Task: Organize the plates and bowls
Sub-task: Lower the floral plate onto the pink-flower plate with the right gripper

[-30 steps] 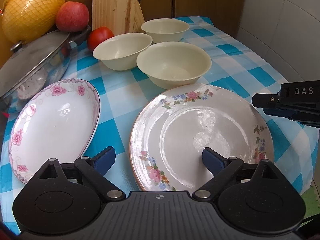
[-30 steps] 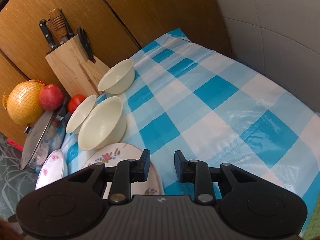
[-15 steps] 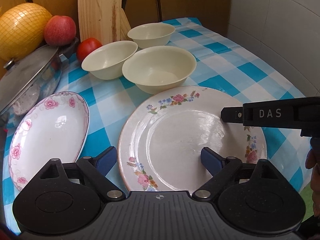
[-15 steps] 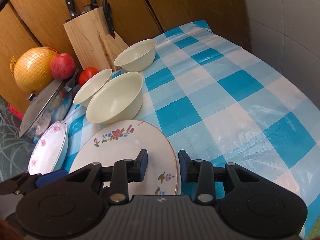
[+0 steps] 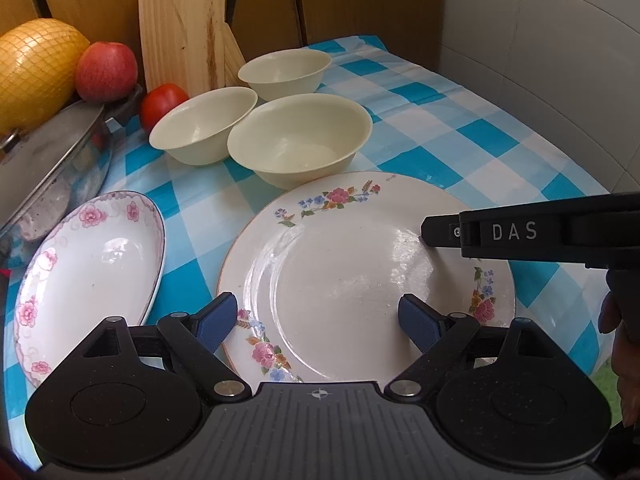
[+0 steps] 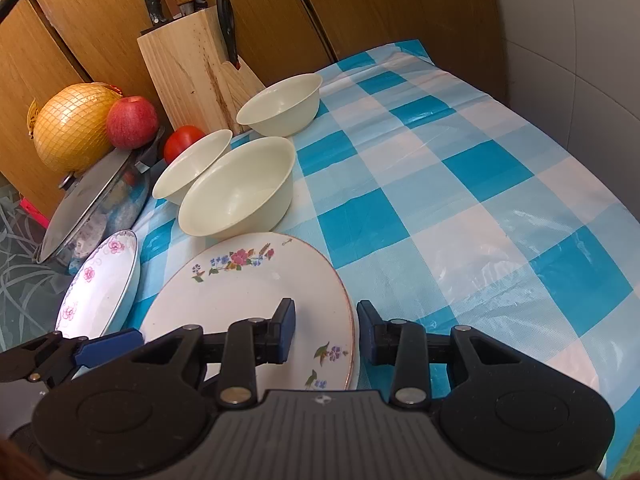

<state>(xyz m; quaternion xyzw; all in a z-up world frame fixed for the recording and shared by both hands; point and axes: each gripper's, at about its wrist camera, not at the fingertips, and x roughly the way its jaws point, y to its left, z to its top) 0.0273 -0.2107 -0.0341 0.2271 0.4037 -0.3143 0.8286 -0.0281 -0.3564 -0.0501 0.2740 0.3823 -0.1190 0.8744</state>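
Note:
A large round floral plate [image 5: 360, 272] [image 6: 240, 300] lies on the checked cloth. An oval plate with pink flowers [image 5: 92, 276] [image 6: 100, 284] sits to its left. Behind them stand three cream bowls: a near one [image 5: 300, 148] [image 6: 240, 192], a left one [image 5: 200, 128] and a far one [image 5: 284, 70]. My left gripper [image 5: 316, 320] hovers wide open over the round plate's near part. My right gripper [image 6: 325, 334] is open and straddles that plate's right rim, one finger over the plate and one outside it. Its finger [image 5: 440, 232] reaches in from the right.
A wooden knife block [image 6: 188, 64] stands at the back by the cabinet. A tomato [image 5: 162, 100], an apple [image 5: 106, 70], a netted pomelo [image 5: 36, 68] and a lidded pan [image 5: 48, 160] crowd the left. A tiled wall [image 5: 540, 60] bounds the right. Bare checked cloth [image 6: 460, 200] lies right of the plates.
My right gripper has swung left onto the round plate's right rim, with its jaws a little wider. The left gripper has stayed over the plate and only rolled slightly.

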